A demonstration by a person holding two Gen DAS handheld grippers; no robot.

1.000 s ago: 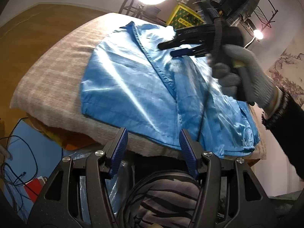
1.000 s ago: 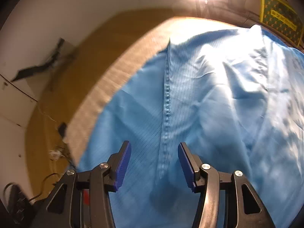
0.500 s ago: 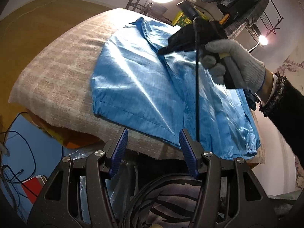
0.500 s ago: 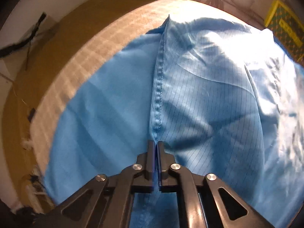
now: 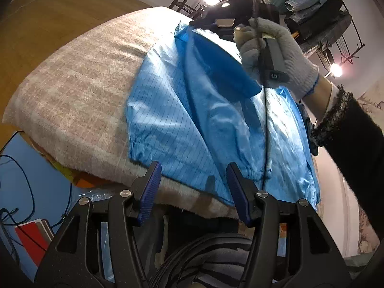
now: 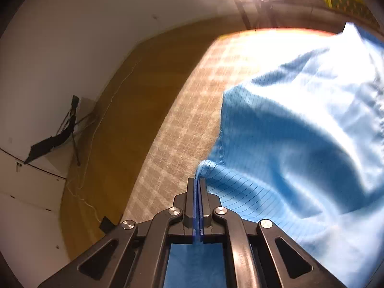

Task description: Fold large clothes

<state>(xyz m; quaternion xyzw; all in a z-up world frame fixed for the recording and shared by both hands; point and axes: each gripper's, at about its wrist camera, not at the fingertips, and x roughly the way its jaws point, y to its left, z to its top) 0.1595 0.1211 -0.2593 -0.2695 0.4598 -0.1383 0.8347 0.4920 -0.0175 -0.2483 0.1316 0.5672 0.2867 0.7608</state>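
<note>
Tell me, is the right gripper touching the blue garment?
Touching. The right wrist view shows the right gripper shut on the blue garment.

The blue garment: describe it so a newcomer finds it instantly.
On the beige woven padded table lies the shiny light-blue pinstriped garment, its hem gathered at the near edge. Unlike anything nearby, one edge is lifted, pinched in the right gripper.
</note>
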